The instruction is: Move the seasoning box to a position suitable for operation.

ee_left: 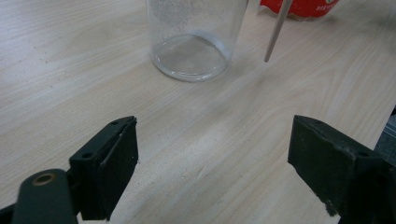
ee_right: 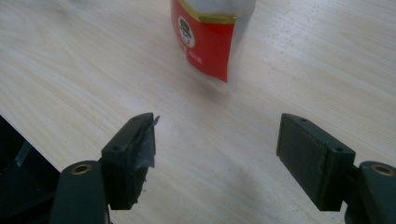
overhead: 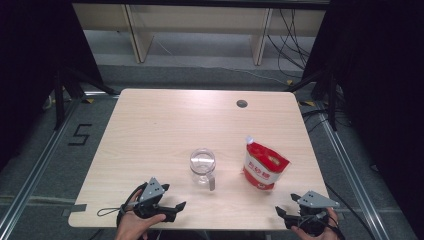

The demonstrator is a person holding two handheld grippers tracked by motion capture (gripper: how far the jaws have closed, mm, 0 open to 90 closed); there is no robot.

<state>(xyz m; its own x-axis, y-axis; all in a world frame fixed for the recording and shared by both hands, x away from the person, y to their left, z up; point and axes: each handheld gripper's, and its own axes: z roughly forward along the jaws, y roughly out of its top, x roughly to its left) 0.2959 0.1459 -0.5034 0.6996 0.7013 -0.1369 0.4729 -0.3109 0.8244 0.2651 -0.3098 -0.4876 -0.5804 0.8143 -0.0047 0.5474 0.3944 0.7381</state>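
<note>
1. The pale wooden desk [overhead: 165, 125] with rounded corners takes up the middle of the high view; a small dark round hole [overhead: 242, 104] sits near its upper right edge.
2. The red and white plastic pouch with a white spout [overhead: 264, 165] stands right of centre in the high view, leaning a little. In the right gripper view its red lower corner [ee_right: 205, 42] shows at the top centre, well apart from the jaws.
3. The clear glass jar with an open metal clasp [overhead: 202, 166] stands upright just left of the pouch, near the frame's centre. In the left gripper view its round base [ee_left: 194, 51] shows at the top centre, with the thin grey clasp arm [ee_left: 276, 30] hanging beside it.
4. The left hand-held gripper [overhead: 172, 209] rests at the lower left of the high view, near the desk's front edge; its jaws stand wide with bare desk between them.
5. The right hand-held gripper [overhead: 282, 215] sits at the lower right, jaws likewise wide apart and holding nothing.
</note>
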